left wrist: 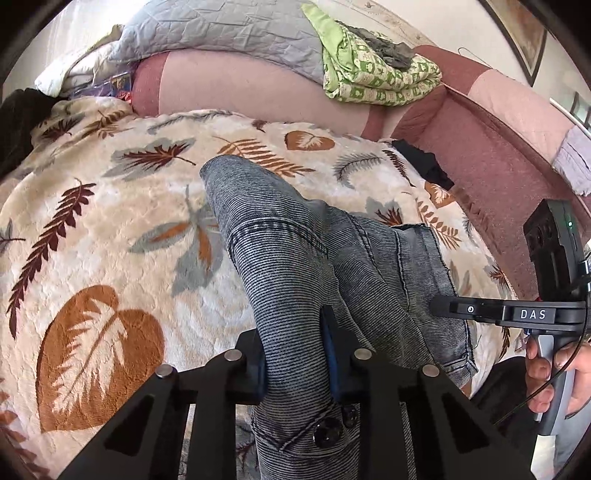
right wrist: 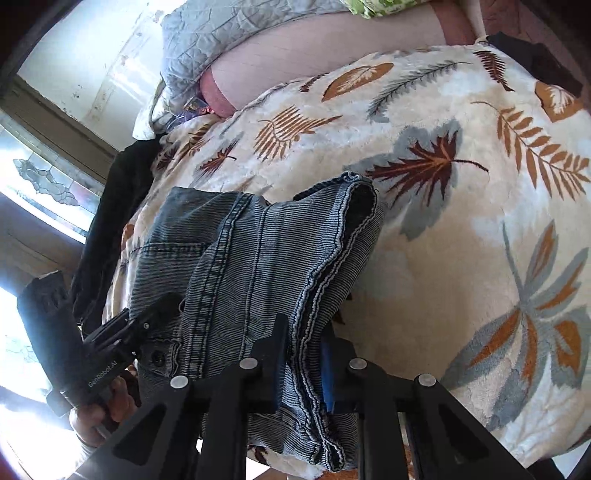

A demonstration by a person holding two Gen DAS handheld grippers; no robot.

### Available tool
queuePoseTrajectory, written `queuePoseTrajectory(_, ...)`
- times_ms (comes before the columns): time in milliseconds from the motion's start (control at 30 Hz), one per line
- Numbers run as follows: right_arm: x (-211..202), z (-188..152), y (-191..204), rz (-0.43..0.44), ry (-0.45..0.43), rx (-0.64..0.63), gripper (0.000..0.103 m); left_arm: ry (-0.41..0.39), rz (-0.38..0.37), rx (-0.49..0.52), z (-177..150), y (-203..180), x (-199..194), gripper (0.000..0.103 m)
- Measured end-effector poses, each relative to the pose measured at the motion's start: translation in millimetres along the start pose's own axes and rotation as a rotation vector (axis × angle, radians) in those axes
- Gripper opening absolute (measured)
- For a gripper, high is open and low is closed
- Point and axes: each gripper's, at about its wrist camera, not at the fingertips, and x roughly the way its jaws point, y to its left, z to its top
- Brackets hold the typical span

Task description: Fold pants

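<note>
Grey-blue striped denim pants (left wrist: 295, 266) lie bunched on a leaf-patterned blanket (left wrist: 103, 229). My left gripper (left wrist: 295, 354) is shut on the pants near the waistband, with a dark button (left wrist: 327, 434) just below its jaws. In the right wrist view the pants (right wrist: 258, 258) hang folded over, and my right gripper (right wrist: 304, 369) is shut on their hemmed edge. The right gripper also shows in the left wrist view (left wrist: 443, 308) at the right, and the left gripper shows in the right wrist view (right wrist: 162, 306) at the left, touching the pants.
A pink sofa back (left wrist: 240, 85) rises behind the blanket, with a grey quilt (left wrist: 221, 29) and a green patterned cloth (left wrist: 376, 74) on top. A dark garment (left wrist: 424, 162) lies at the blanket's far right. A window (right wrist: 44, 177) is at the left.
</note>
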Motion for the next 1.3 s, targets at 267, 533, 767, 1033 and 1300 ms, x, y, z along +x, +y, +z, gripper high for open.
queuePoseTrajectory(267,17,0,-36,-0.028,0.045,0.103,0.060,0.057,-0.014,-0.060,-10,23,20,0.034)
queuePoseTrajectory(533,35,0,-33,0.063,0.076,0.089,0.031,0.045,-0.003,-0.066,-15,27,28,0.047)
queuePoseTrajectory(767,16,-5,-15,0.035,0.020,0.030,0.017,0.003,0.033,0.028,-13,8,16,0.022)
queuePoseTrajectory(1033,-16,4,19,0.059,-0.044,-0.051,0.016,-0.088,0.045,0.082,5,-8,-24,0.020)
queuePoseTrajectory(1300,-34,53,68,0.071,-0.109,-0.149,0.016,-0.190,0.071,0.083,52,8,-52,0.020)
